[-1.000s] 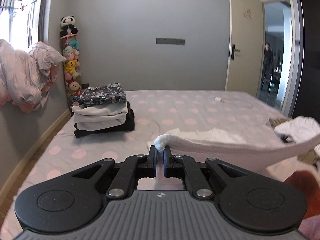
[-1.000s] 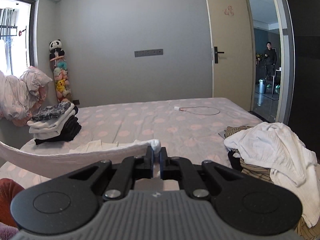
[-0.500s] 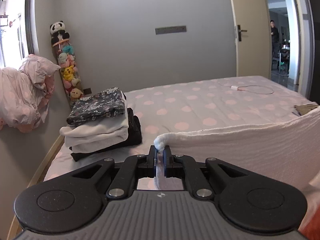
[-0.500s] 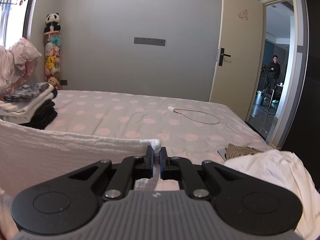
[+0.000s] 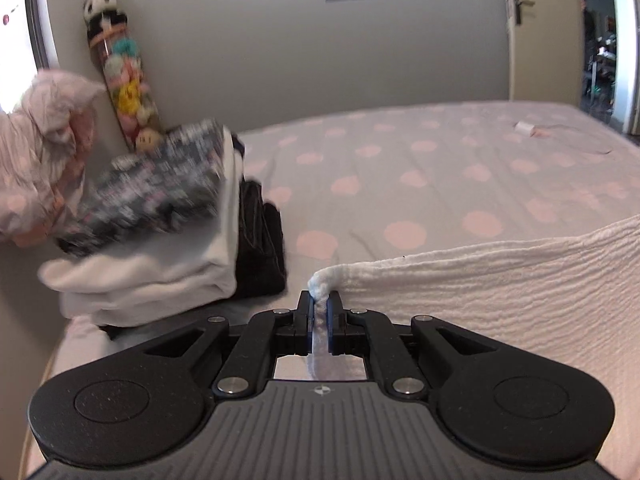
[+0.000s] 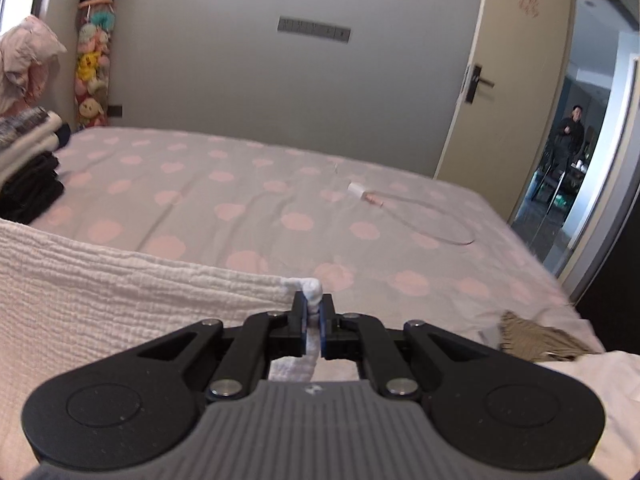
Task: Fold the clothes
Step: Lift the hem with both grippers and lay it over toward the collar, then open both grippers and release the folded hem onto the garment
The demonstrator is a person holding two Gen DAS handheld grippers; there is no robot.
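A white crinkled garment [image 5: 500,292] hangs stretched between both grippers above the bed. My left gripper [image 5: 319,298] is shut on its left corner, which bunches out past the pads. In the right wrist view the same white garment [image 6: 120,292] runs off to the left, and my right gripper [image 6: 313,302] is shut on its right corner. The cloth's lower part is hidden behind the gripper bodies.
A stack of folded clothes [image 5: 160,216] sits on the bed's left side, seen also as the stack [image 6: 28,160]. The polka-dot bed sheet [image 6: 280,200] carries a charger and cable [image 6: 400,208]. A heap of unfolded clothes [image 6: 540,340] lies right. A person [image 6: 568,132] stands beyond the open door.
Both grippers have carried the stretched garment forward over the bed and lower. The folded stack now looms close on the left, and the garment's top edge has pulled taut.
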